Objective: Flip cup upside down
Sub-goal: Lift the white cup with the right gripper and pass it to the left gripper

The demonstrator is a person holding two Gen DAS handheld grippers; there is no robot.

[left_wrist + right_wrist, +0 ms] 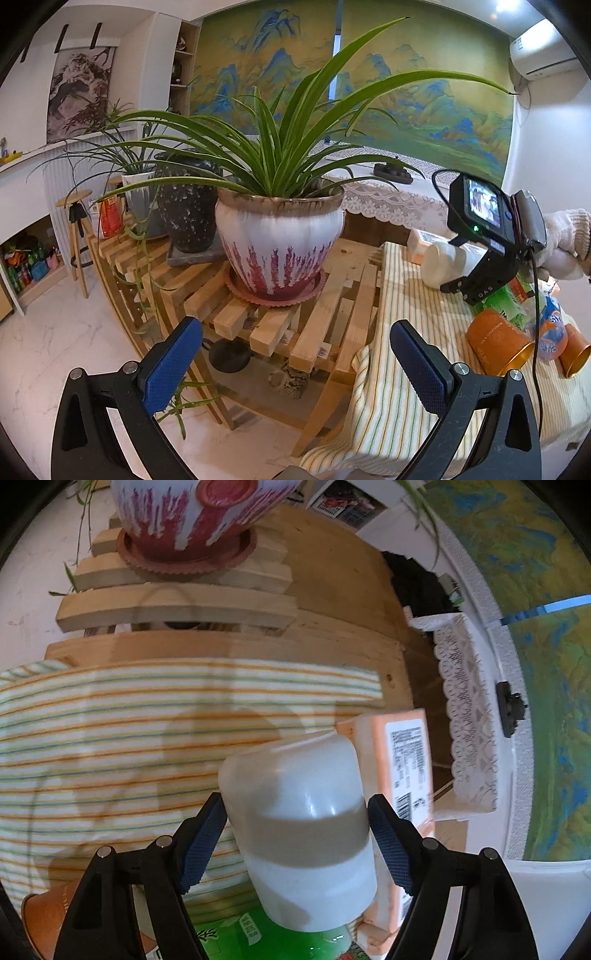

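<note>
Right claw pinched the white cup between its blue pads, one on each side of the cup's body. The cup hung in the air above the striped cloth, its closed end pointing away from the wrist camera and its near end toward the lens, over a green packet. In the left wrist view the same cup lay tilted on its side in the right claw, closed end toward the plant, lifted off the cloth. A gloved hand held that claw's handle.

Just beside the cup, on its right in the right wrist view, sat an orange box with a printed label. An orange tin showed at the lower left corner.

Left claw was spread wide with nothing between its pads, hanging over the edge of the table near the cloth's corner. Two orange tins lay on their sides on the cloth, near a blue-and-orange bag.

Farther off, a pink-and-white pot with a leafy plant stood on a saucer on the slatted wooden stand, a speckled dark pot behind it.
</note>
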